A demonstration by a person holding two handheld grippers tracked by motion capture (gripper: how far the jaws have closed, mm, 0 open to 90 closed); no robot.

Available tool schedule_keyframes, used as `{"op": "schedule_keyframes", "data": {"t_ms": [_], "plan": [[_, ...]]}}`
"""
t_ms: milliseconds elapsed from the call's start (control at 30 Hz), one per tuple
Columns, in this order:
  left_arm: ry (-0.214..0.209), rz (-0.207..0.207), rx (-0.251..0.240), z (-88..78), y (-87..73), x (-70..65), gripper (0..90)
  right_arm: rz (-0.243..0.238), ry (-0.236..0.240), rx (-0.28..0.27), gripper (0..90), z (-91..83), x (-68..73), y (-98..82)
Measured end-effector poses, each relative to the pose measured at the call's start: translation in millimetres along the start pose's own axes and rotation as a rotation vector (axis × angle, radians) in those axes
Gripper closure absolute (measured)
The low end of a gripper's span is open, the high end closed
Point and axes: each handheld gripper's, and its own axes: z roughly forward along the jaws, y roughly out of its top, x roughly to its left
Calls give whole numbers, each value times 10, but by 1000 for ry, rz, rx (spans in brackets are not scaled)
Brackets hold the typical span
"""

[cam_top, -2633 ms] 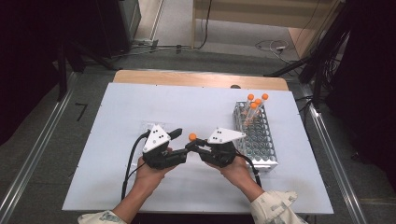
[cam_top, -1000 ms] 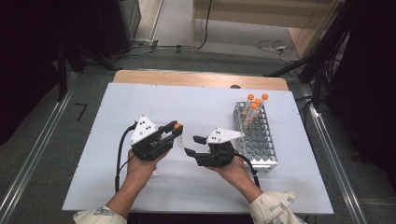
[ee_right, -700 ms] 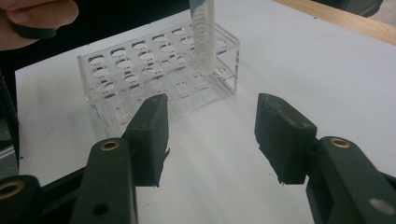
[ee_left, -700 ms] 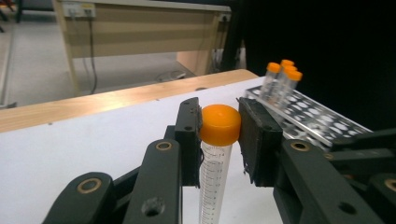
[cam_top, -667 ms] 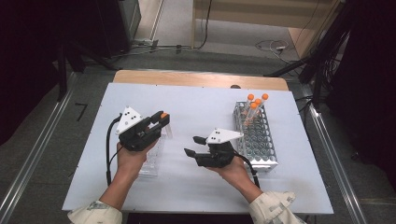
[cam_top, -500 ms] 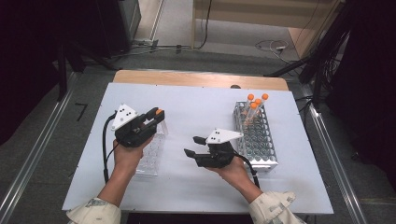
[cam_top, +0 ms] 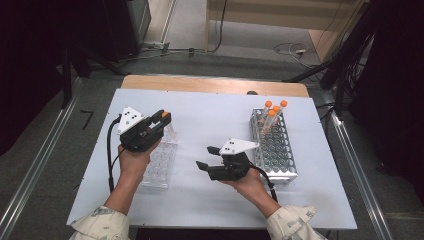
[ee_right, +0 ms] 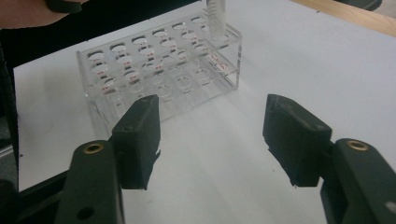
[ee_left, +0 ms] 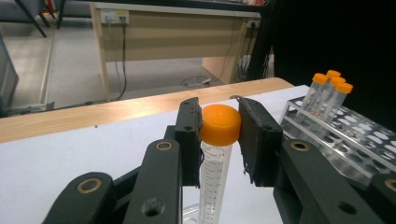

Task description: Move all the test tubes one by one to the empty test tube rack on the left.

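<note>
My left gripper is shut on an orange-capped clear tube, gripping it by the cap. The tube hangs upright, its lower end at the far corner of a clear plastic rack on the left of the table. My right gripper is open with nothing between its fingers, held above the table's middle and pointed toward the clear rack. A metal rack on the right holds several orange-capped tubes at its far end.
The white table top has a wooden strip along its far edge. Cables trail from both grippers. Dark floor and metal rails flank the table.
My left gripper has taken the tube from between the two grippers and carried it left and away to the clear rack. My right gripper has let go and stands open.
</note>
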Motion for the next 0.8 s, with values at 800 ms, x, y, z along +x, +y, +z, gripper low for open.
{"op": "schedule_keyframes", "data": {"t_ms": [800], "plan": [[37, 21, 14, 51, -54, 52, 705, 8, -15, 0, 291, 4, 13, -3]]}}
